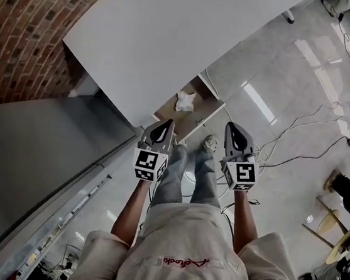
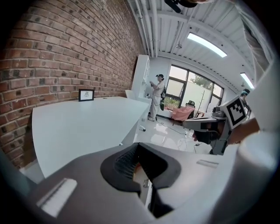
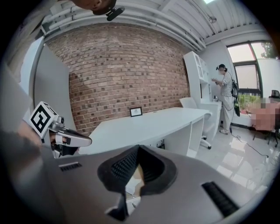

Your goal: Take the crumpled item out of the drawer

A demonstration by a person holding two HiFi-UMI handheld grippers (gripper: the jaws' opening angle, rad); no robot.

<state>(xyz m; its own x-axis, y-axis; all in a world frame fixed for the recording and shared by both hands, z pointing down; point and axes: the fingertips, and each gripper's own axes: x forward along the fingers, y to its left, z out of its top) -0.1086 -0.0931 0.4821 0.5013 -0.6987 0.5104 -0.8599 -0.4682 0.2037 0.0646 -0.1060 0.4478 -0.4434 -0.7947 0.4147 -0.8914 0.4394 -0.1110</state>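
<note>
Two units were held side by side: the left hand-held gripper (image 1: 163, 127) and the right hand-held gripper (image 1: 237, 131). On each, the jaws were closed tip against tip with nothing gripped between them. The crumpled item (image 1: 185, 101), white, lay inside the open drawer (image 1: 168, 108) at the edge of the white tabletop (image 1: 156, 39). It lay at 1 o'clock from the left unit, at 10 o'clock from the right, and apart from both.

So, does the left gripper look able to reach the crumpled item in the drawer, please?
Probably yes: the drawer is open, the crumpled item lies uncovered, and nothing stands between it and the left gripper, though its shut jaws must open first.
</note>
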